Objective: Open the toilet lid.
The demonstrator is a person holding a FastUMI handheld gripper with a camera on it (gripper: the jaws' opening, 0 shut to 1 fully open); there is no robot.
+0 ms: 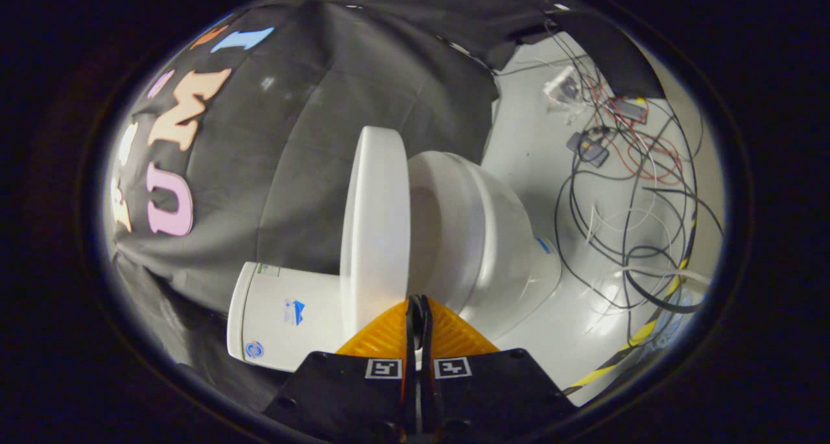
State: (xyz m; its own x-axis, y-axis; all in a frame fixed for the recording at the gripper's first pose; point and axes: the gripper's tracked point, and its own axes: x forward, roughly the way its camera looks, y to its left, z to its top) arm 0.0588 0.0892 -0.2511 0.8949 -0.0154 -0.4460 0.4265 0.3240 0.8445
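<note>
Lid (377,223) stands raised, edge-on, swung well clear of the bowl (480,236) and close to upright, leaning toward the tank (285,314). Bowl rim and inner hollow are exposed on the side of the lid away from the tank. Whether a separate seat ring went up with the lid cannot be told from this angle.

Tool (418,308) sits just at the lid's near edge, fingers drawn together with only a thin dark slit between them. Tips appear to meet the lid's lower edge or lie just short of it; actual contact cannot be told. Nothing is clamped between the fingers.

Tank lies on the far side of the lid from the bowl, with small stickers on its face. Behind lid and tank hangs the black cloth wall (337,94). Beyond the bowl, pale floor (557,334) carries a loose tangle of cables (622,191) and a striped tape line (635,337).

Judgement on progress: the opening looks essentially done, since the lid is up and the bowl uncovered. What may remain is confirming that the lid rests stable against the tank and backing the tool away without dragging the lid down.
</note>
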